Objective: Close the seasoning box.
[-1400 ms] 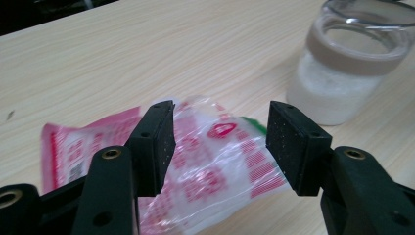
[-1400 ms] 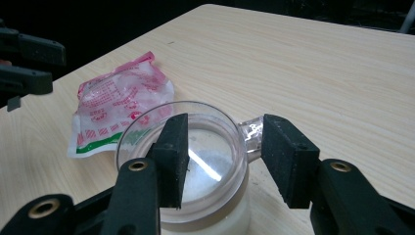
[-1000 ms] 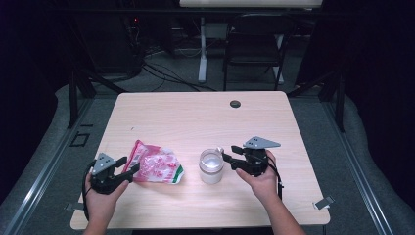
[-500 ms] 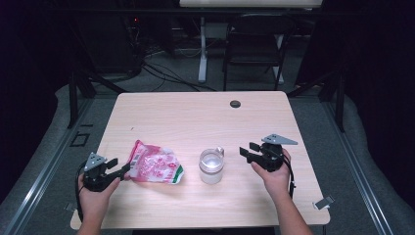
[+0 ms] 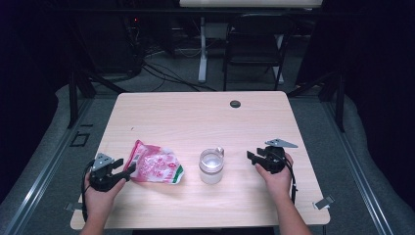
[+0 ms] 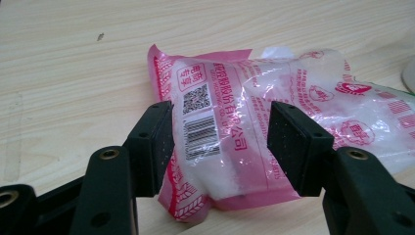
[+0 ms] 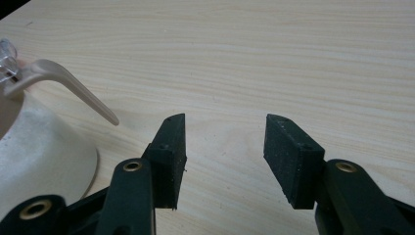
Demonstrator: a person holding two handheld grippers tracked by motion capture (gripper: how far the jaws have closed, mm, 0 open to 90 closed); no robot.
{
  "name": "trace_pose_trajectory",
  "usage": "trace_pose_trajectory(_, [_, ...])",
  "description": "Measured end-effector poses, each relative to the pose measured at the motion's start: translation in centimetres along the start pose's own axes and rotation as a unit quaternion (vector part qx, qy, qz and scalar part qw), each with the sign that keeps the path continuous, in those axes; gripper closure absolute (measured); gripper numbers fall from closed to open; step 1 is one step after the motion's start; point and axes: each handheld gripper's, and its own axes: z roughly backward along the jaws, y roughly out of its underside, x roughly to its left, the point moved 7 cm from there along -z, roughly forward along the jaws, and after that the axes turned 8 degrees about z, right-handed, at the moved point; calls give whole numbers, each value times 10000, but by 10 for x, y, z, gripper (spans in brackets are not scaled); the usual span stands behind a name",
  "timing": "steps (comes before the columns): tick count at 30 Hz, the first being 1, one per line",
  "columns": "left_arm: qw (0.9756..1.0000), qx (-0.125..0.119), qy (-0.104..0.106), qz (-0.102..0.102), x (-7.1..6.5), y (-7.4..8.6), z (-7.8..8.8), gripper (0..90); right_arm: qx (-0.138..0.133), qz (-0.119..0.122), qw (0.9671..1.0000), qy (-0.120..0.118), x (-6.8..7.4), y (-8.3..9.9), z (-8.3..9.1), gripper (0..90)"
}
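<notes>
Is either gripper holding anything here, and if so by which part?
Nothing is held. The left gripper has open jaws around the near end of the pink bag, pads not pressing. The right gripper is open over bare table, beside the jar.

The back half of the table (image 5: 195,112), in the upper part of the high view, lies bare but for a small dark disc (image 5: 235,104) near its far edge. Between the pink bag (image 5: 155,168) at lower left and the lidded jar (image 5: 211,166) at centre runs a narrow strip of wood. Right of the jar, open wood reaches the right gripper (image 5: 254,157).
</notes>
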Motion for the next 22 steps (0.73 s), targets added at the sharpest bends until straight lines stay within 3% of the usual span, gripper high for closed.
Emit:
trace_pose_trajectory(9, [9998, 143, 51, -122, -5, 3, -4, 433, 65, -204, 9998, -32, -3, 7, -8, 508])
trace_pose_trajectory(22, [9995, 270, 67, -123, -7, 6, -9, 430, 187, -137, 9997, -91, 1, 11, -13, 495])
